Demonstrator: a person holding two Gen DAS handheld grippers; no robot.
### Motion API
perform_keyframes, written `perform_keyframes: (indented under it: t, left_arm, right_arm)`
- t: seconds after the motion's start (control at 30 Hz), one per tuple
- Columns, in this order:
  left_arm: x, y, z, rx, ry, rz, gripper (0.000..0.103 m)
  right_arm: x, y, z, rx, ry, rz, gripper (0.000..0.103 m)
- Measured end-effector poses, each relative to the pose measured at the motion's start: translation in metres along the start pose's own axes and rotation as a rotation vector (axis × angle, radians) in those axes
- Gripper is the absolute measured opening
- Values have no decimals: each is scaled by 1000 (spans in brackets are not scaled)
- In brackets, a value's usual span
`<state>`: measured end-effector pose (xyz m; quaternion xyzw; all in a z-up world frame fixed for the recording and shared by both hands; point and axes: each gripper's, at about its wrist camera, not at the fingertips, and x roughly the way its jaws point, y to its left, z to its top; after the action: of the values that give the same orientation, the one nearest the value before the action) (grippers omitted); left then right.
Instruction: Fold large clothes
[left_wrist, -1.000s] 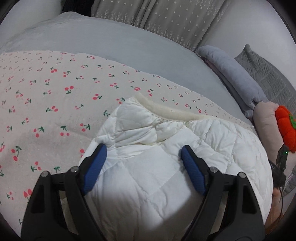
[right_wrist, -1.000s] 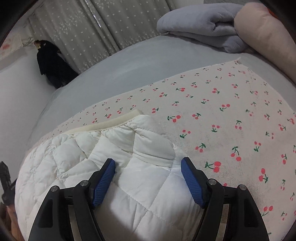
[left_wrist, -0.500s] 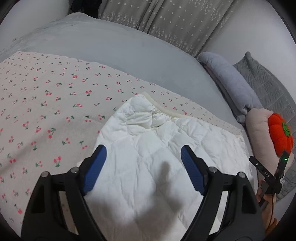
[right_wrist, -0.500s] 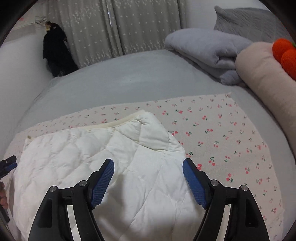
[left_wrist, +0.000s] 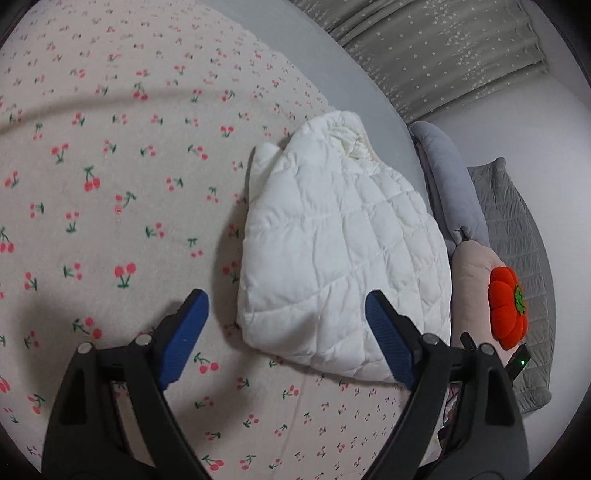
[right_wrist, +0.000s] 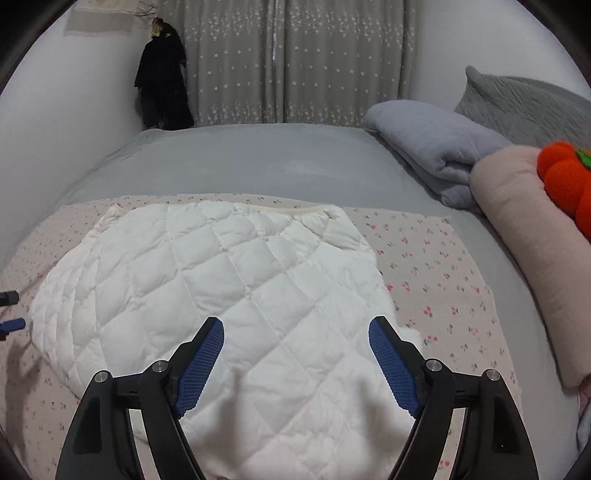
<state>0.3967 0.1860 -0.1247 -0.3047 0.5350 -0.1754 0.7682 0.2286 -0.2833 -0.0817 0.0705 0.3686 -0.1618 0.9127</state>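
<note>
A white quilted jacket (left_wrist: 340, 236) lies folded into a compact bundle on a cherry-print sheet (left_wrist: 110, 184). It also shows in the right wrist view (right_wrist: 221, 288), lying flat and smooth. My left gripper (left_wrist: 286, 332) is open and empty, held above the near end of the jacket. My right gripper (right_wrist: 295, 362) is open and empty, held above the jacket's near edge. The tip of the left gripper (right_wrist: 9, 312) shows at the left edge of the right wrist view.
The sheet (right_wrist: 424, 266) lies on a grey bed (right_wrist: 258, 162). A folded grey blanket (right_wrist: 428, 144), a pink pillow (right_wrist: 524, 236), an orange pumpkin plush (left_wrist: 508, 306) and a grey quilted pillow (right_wrist: 524, 99) lie along the right side. Curtains (right_wrist: 295, 55) hang behind.
Both grippers have lifted up and back from the jacket, so it looks smaller and farther away. The left wrist view has swung to the left. The jacket lies still.
</note>
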Motion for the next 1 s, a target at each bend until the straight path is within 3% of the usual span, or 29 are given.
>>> perform_keyframes:
  t: [0.1,0.17,0.27,0.3,0.33,0.37,0.4,0.43,0.5,0.6,0.73,1.0]
  left_arm:
    - [16,13,-5,-67,21,-25,84]
    - [20,16,-7,-85,-9,-66,82]
    - [33,19,-9,-146,18,-169,67]
    - [38,20,-9,-177,21,-176,64]
    - [40,20,-9,-196,2,-176,59]
    - [40,21,-9,-207,-11,-173,48]
    - [39,21,-10,-218,-30,-171,37]
    - [34,21,-12,-226,-49,-187,33]
    - [22,14,-15,-194,-89,-180,26]
    - [-3,-2,-24,-116,-138,-137,24]
    - [-44,-5,-49,-101,-156,-158,23]
    - [-111,30,-125,-111,-110,-150,23]
  right_arm:
    - [1,-46,-17,174,57,19,85]
    - [4,-76,-30,293,89,38,85]
    - [17,-102,-49,442,167,136,82]
    - [24,-106,-54,490,192,193,71]
    - [33,-108,-60,538,222,274,49]
    - [38,-109,-64,565,232,299,41]
    - [37,-109,-67,569,220,289,26]
    - [35,-108,-68,564,201,304,18]
    - [25,-107,-70,557,173,328,14]
    - [4,-103,-74,523,173,343,13]
    - [-31,-98,-89,457,192,341,12]
    - [-97,-87,-148,388,222,361,13]
